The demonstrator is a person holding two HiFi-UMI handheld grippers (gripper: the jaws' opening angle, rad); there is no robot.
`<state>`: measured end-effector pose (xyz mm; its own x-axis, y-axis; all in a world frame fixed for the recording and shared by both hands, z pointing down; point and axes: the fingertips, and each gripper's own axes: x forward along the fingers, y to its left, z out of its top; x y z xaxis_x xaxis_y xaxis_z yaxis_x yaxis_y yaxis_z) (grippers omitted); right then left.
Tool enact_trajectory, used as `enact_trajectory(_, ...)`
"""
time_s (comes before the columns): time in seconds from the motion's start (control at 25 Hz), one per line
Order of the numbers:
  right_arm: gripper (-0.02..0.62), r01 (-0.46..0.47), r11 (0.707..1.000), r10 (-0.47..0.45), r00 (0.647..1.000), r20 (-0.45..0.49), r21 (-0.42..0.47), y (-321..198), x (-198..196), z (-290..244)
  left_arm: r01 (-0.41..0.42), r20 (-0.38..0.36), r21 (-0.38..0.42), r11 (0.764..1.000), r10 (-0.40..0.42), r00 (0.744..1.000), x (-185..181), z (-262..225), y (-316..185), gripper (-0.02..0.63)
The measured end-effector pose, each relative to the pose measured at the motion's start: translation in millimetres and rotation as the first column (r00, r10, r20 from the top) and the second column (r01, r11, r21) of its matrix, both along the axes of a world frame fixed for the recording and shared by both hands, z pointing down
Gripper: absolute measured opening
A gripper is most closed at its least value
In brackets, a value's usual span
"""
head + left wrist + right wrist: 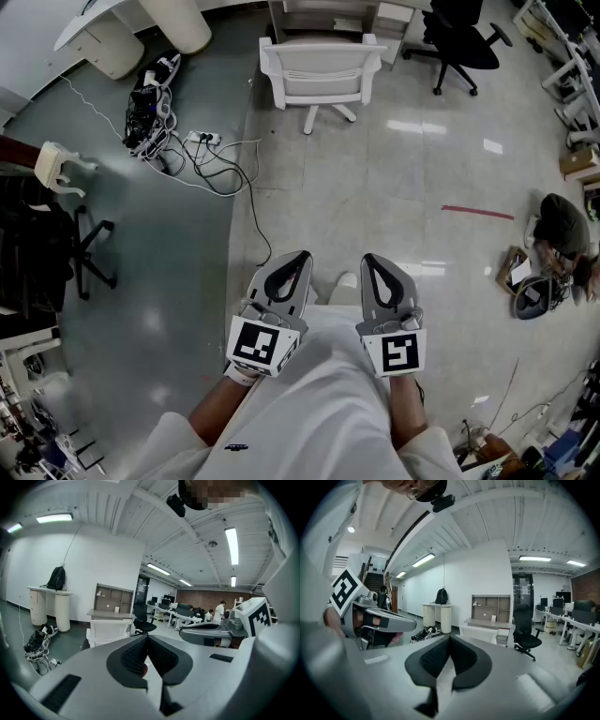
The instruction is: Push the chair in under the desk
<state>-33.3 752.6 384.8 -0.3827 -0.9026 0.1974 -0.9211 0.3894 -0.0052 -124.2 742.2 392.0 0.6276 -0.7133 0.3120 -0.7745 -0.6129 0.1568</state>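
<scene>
Left claw (302, 254) and right claw (367, 258) are closed, empty; pushed off-centre, the white chair (319, 71) could swivel and miss the counter (480, 621).

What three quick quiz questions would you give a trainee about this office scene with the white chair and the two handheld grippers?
1. True or false: the left gripper is clamped on the white chair.
2. In the head view, what stands to the right of the white chair? A) a black office chair B) a stepladder C) a shopping trolley
3. Fill in: the right gripper has its jaws ____ (apart or together), with nothing between them.

Key: 1 false, it is far from the chair and empty; 2 A; 3 together.
</scene>
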Motion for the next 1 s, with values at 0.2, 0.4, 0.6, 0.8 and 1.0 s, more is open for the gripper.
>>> enact_trajectory(0.2,0.012,0.025,0.999,-0.026,1.0,0.015,0.027,-7,-22,-13,0.03,-0.016,0.016,0.999,-0.03,0.999,-23,-9,-3,0.008)
enact_trajectory(0.4,0.012,0.025,0.997,-0.024,1.0,-0.013,0.071,-13,-13,-20,0.044,-0.018,0.005,0.999,-0.044,0.999,-15,-4,-3,0.008)
enact_trajectory(0.6,0.012,-0.012,0.999,0.009,0.998,0.058,0.042,-20,31,-11,0.045,-0.006,0.014,0.999,-0.045,0.999,15,-7,-16,0.007)
enact_trajectory(0.8,0.012,0.028,1.0,-0.03,0.995,0.097,0.014,-16,80,6,0.067,0.018,0.036,0.997,-0.068,0.998,52,-13,-20,0.008)
enact_trajectory(1.0,0.011,0.055,0.998,-0.058,0.995,0.081,0.032,-22,108,11,0.105,0.033,0.04,0.994,-0.107,0.994,76,-9,-23,0.007)
